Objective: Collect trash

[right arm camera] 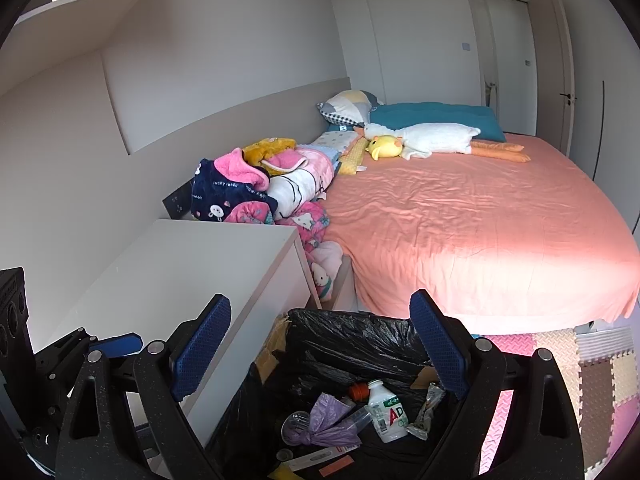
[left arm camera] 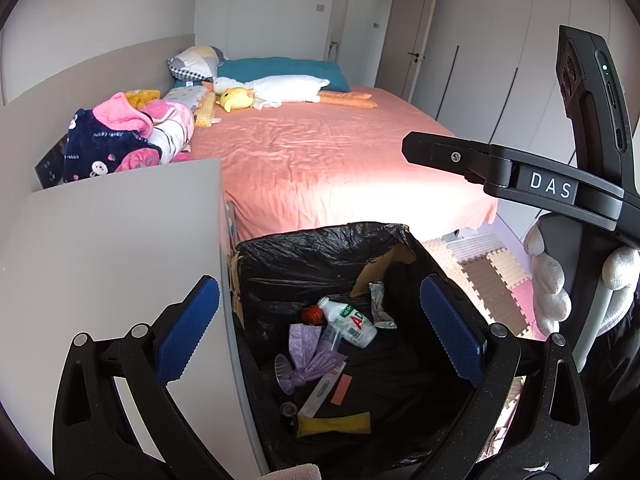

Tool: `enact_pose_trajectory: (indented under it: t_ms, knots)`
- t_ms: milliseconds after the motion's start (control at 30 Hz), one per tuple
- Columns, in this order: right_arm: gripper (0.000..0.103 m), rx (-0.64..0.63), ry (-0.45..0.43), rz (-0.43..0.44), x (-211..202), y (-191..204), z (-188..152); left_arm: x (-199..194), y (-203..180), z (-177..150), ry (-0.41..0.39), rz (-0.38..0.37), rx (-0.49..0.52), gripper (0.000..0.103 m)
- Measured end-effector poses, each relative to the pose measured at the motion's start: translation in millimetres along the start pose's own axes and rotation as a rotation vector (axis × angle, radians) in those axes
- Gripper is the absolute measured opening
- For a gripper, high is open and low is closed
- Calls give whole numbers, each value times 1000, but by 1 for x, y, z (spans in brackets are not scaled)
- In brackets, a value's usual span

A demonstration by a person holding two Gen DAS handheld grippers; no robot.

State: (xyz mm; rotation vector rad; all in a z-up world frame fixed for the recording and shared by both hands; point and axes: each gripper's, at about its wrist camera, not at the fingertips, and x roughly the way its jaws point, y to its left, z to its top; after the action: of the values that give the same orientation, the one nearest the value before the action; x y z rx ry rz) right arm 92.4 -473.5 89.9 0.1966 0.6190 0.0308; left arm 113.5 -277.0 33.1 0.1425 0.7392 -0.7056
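Note:
A box lined with a black trash bag point(left arm camera: 316, 248) stands on the floor between a white nightstand and the bed; it also shows in the right wrist view point(right arm camera: 344, 340). Inside lie a white bottle point(left arm camera: 352, 322) with a red cap, a purple knotted bag point(left arm camera: 308, 354), a clear plastic cup, a foil wrapper and a yellow wrapper point(left arm camera: 336, 424). My left gripper point(left arm camera: 320, 332) is open and empty above the bag. My right gripper point(right arm camera: 320, 350) is open and empty above it too; its body shows at the right of the left wrist view point(left arm camera: 552, 188).
The white nightstand point(left arm camera: 112, 248) is left of the trash box. The bed with a pink sheet point(left arm camera: 332, 160) holds piled clothes, pillows and plush toys. Foam floor mats point(left arm camera: 488, 276) lie to the right. Wardrobe doors line the right wall.

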Motion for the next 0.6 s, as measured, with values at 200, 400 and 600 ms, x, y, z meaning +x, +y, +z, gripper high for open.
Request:
enact_pose_trajectory:
  t_ms: [200, 400, 600]
  knots:
    - [91, -1, 1, 0, 0, 1, 0, -1, 0, 1, -1, 5, 0, 97]
    - [91, 3, 6, 1, 1, -1, -3, 0, 2, 0, 3, 5, -2, 97]
    - [91, 3, 12, 0, 2, -2, -4, -1, 1, 0, -2, 7, 6, 97]
